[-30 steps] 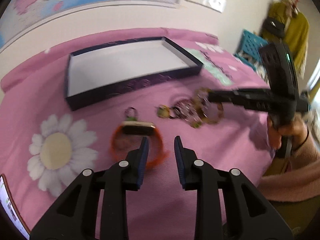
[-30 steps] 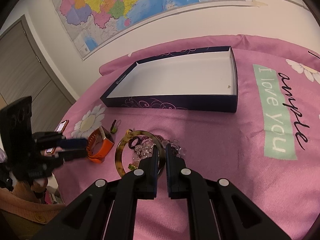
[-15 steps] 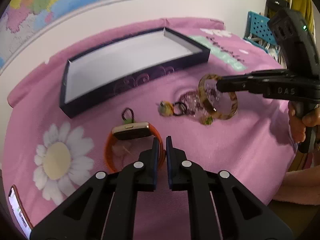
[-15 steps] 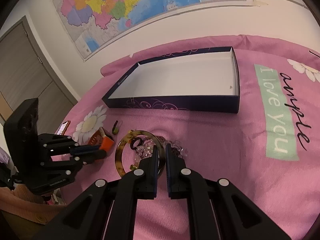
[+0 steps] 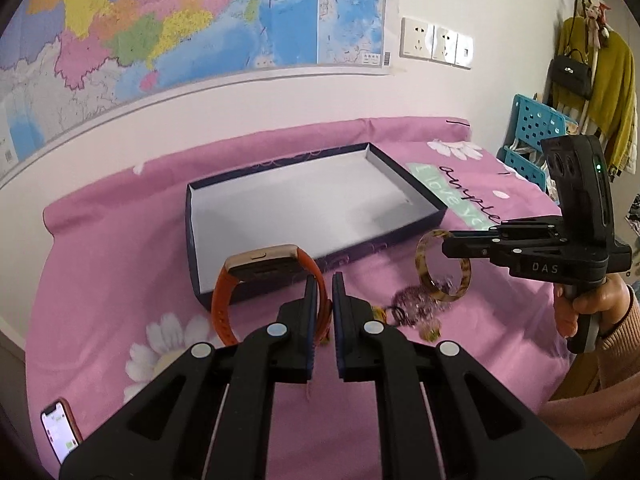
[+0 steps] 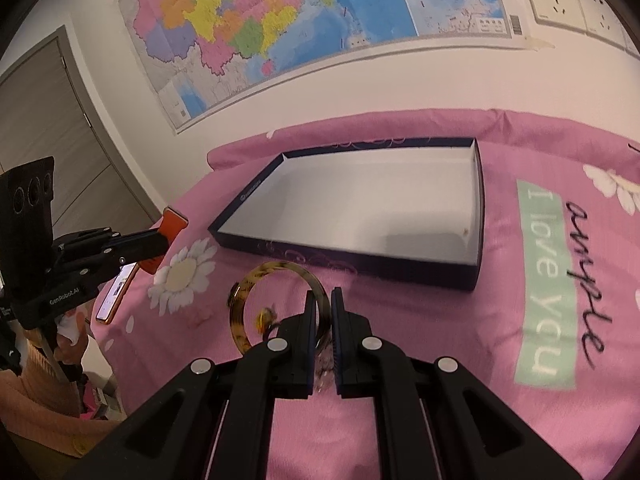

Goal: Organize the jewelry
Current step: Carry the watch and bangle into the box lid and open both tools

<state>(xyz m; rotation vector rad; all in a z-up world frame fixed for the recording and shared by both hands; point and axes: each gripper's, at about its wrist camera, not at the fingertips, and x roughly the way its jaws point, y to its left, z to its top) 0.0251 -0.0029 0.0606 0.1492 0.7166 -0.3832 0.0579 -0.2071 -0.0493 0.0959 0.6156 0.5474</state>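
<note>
Beyond both of our hand-held grippers, the dark blue box lies open on the pink cloth of the worktop, its white inside bare. Our left hand-held gripper is clamped on the strap of the orange watch, lifted clear of the cloth just before the box's near wall. Our right hand-held gripper pinches the tortoiseshell bangle, raised too, above the beaded jewelry that lies on the cloth under it.
</note>
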